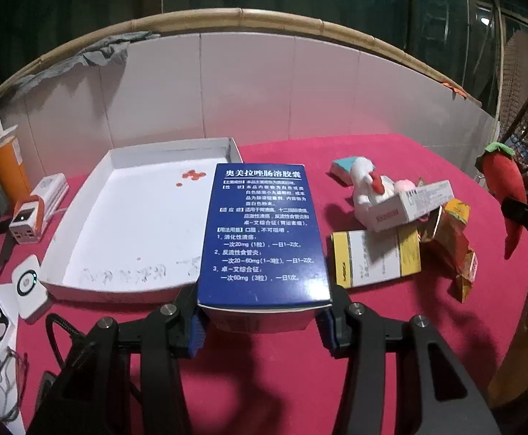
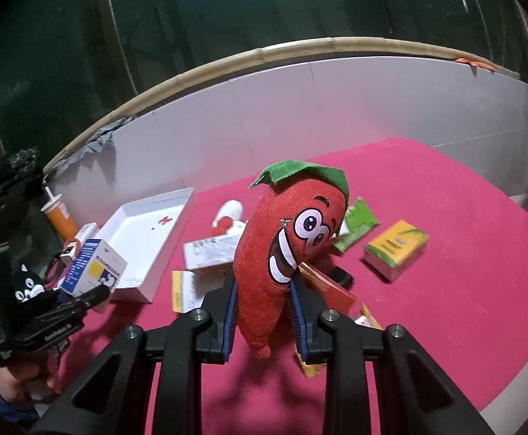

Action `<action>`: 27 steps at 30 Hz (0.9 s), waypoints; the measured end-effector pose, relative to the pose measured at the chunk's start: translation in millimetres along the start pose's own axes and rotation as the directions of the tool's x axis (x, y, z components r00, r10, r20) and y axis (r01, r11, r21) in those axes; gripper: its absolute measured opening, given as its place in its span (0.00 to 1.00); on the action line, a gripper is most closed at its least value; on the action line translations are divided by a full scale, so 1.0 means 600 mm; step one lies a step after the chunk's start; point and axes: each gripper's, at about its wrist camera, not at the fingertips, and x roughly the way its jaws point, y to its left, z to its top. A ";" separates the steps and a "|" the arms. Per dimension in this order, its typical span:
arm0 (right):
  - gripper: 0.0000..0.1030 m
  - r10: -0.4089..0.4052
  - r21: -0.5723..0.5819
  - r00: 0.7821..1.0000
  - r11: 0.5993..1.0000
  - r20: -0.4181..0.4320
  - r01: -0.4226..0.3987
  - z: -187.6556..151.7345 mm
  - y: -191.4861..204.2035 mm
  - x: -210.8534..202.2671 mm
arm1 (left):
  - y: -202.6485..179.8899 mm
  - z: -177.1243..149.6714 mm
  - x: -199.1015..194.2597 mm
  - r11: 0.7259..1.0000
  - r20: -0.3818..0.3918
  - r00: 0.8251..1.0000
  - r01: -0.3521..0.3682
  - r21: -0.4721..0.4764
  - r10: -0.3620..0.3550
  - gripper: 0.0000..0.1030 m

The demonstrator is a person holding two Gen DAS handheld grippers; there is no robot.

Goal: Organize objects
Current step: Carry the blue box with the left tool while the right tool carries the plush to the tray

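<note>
A: The blue medicine box (image 1: 262, 232) was clamped by its near end between the pads of the left gripper (image 1: 262, 320), held flat and clear of the table, so it could be carried over the white tray (image 1: 93, 214) at the table's back left.

B: And the other hand?

A: The right gripper (image 2: 264, 317) was squeezed nearly shut on the lower half of the red chilli toy (image 2: 291, 243), which stood upright above the jaws with its green cap on top. Soft stuffing gives, so the pads had to bite deep.

B: Was the tray free?

A: It looked empty apart from red marks printed inside. Its near wall would have to be cleared first, I'd judge.

B: What lay around?

A: A heap just right of the tray: a white plush toy (image 1: 367, 190), a white carton (image 1: 409, 204) leaning on it, a yellow-edged box (image 1: 374, 259) and a gold packet (image 1: 449, 248). Nearer the right edge lay a yellow-green box (image 2: 396, 248). An orange cup (image 1: 6, 165) and chargers stood along the left edge.
</note>
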 end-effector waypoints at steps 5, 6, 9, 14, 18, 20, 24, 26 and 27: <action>0.26 0.034 -0.043 0.999 0.999 0.007 -0.033 0.027 0.041 0.009 | 0.017 0.021 -0.008 1.000 0.034 0.999 -0.013 -0.012 0.014 0.47; 0.26 0.040 -0.055 0.999 0.998 0.010 -0.039 0.033 0.051 0.011 | 0.021 0.025 -0.010 1.000 0.043 0.999 -0.017 -0.015 0.018 0.47; 0.26 0.062 -0.085 0.998 0.994 0.011 -0.061 0.049 0.081 0.018 | 0.034 0.037 -0.016 1.000 0.065 0.998 -0.021 -0.017 0.022 0.47; 0.26 0.087 -0.135 0.996 0.987 0.009 -0.085 0.070 0.132 0.034 | 0.058 0.058 -0.032 0.998 0.112 0.992 -0.048 -0.028 0.051 0.47; 0.26 0.106 -0.154 0.994 0.982 -0.007 -0.106 0.080 0.168 0.049 | 0.083 0.079 -0.042 0.996 0.145 0.986 -0.080 -0.035 0.084 0.47; 0.26 0.116 -0.157 0.993 0.981 -0.022 -0.118 0.085 0.186 0.060 | 0.095 0.090 -0.044 0.994 0.157 0.982 -0.098 -0.041 0.103 0.47; 0.26 0.134 -0.172 0.990 0.975 -0.037 -0.138 0.093 0.222 0.078 | 0.121 0.112 -0.044 0.991 0.172 0.976 -0.125 -0.058 0.133 0.47; 0.26 0.146 -0.178 0.988 0.972 -0.049 -0.152 0.100 0.239 0.091 | 0.133 0.120 -0.043 0.989 0.176 0.974 -0.136 -0.065 0.145 0.47; 0.26 0.151 -0.180 0.987 0.971 -0.055 -0.158 0.103 0.247 0.097 | 0.138 0.123 -0.041 0.987 0.176 0.973 -0.142 -0.070 0.152 0.47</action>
